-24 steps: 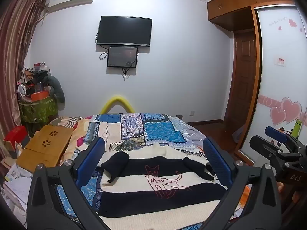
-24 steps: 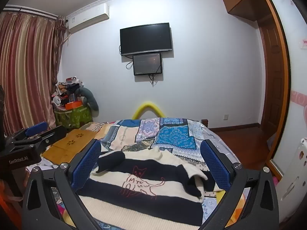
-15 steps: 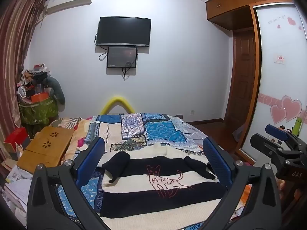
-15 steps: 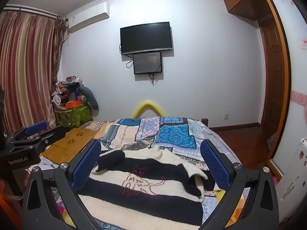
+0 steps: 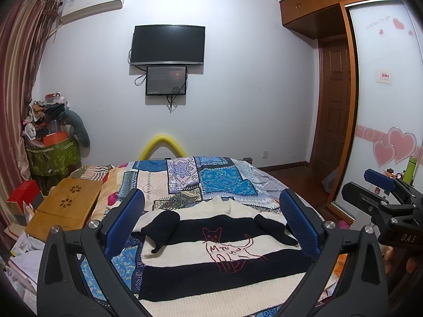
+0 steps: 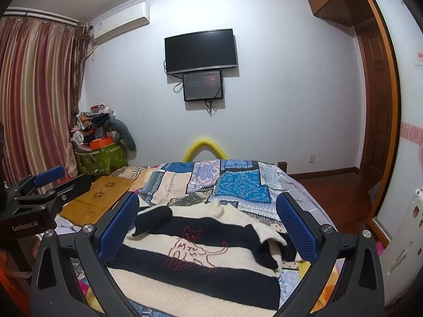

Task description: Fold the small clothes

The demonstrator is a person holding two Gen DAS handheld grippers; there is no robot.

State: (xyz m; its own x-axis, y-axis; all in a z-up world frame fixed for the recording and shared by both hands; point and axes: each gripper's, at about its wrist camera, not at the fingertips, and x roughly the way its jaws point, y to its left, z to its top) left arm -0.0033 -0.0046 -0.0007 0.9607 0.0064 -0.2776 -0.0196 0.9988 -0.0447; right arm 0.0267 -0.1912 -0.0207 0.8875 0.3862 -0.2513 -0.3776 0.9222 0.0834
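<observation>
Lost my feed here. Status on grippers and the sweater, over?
Left gripper open, empty. Right gripper open, empty. Striped cat sweater flat on patchwork bedspread, both sleeves folded inward, body not yet folded. Nothing on the sweater.

**Right wrist view: striped sweater on the bed**

Your right gripper (image 6: 207, 224) frames the scene with its blue-padded fingers (image 6: 119, 231) spread wide, holding nothing. Between them lies the black-and-cream striped knit sweater (image 6: 190, 264) with a red outline cat on its chest, flat on the blue patchwork bedspread (image 6: 238, 182); both sleeves are folded inward across the body. Your left gripper (image 6: 45, 185) appears at the left edge, above the light wooden lap desk (image 6: 103, 198). A black wall-mounted television (image 6: 201, 50) hangs on the far wall.
</observation>
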